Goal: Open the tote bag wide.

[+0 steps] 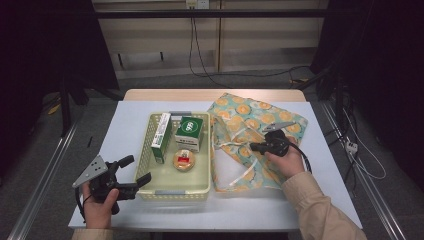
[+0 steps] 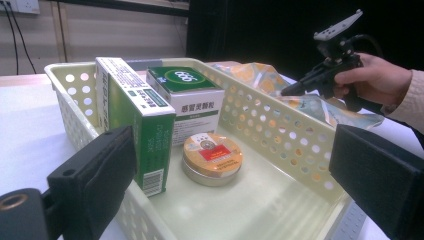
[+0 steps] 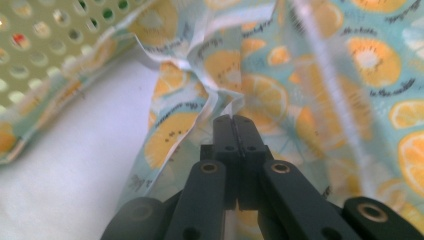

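Observation:
A pale yellow perforated basket (image 1: 172,193) stands mid-table and holds a tall green-and-white box (image 1: 161,137), a squat green-topped box (image 1: 188,132) and a round gold tin (image 1: 183,160). My left gripper (image 1: 139,168) hovers open at the basket's near left corner; in the left gripper view its jaws (image 2: 232,150) stand wide apart, facing the tin (image 2: 212,157) and boxes. Right of the basket lies a teal cloth bag (image 1: 260,125) printed with orange slices. My right gripper (image 3: 233,120) is shut, with a puckered fold of the bag (image 3: 300,90) pinched at its tips.
The table top (image 1: 130,115) is white, with a wooden strip at its far edge. The bag's white drawstring (image 1: 235,142) trails near the basket's right wall. Metal rails run along both sides of the table, and cables lie on the floor behind.

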Available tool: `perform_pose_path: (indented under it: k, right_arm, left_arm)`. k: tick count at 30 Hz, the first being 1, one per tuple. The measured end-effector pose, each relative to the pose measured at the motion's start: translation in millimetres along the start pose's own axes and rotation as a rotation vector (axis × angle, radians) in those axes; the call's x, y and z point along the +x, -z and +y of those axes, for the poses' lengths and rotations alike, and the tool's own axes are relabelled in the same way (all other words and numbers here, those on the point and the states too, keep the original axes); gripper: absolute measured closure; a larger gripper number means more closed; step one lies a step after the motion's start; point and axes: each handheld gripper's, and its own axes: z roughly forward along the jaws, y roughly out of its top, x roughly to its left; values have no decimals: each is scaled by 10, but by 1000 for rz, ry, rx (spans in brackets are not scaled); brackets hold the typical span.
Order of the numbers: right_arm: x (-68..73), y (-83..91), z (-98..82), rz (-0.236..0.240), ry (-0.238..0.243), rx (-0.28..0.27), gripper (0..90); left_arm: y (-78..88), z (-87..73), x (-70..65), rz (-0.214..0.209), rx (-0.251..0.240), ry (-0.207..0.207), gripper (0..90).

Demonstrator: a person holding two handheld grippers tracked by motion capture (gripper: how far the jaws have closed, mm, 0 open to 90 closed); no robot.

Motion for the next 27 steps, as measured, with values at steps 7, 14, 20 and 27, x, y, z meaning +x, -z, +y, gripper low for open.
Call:
perform_pose_path:
  k: [7, 14, 20, 27]
  right_arm:
    - [34, -70, -90, -75, 46, 57, 809]
    - [186, 24, -52, -96, 87, 6, 618]
    - [476, 62, -34, -41, 166, -26, 610]
    - [741, -107, -162, 37, 220, 21, 558]
  left_arm:
    - [-3, 0, -2, 0, 4, -3, 51]
    - [0, 4, -5, 0, 2, -2, 51]
    - [-8, 10, -18, -2, 4, -9, 51]
    - [-11, 9, -23, -3, 5, -8, 51]
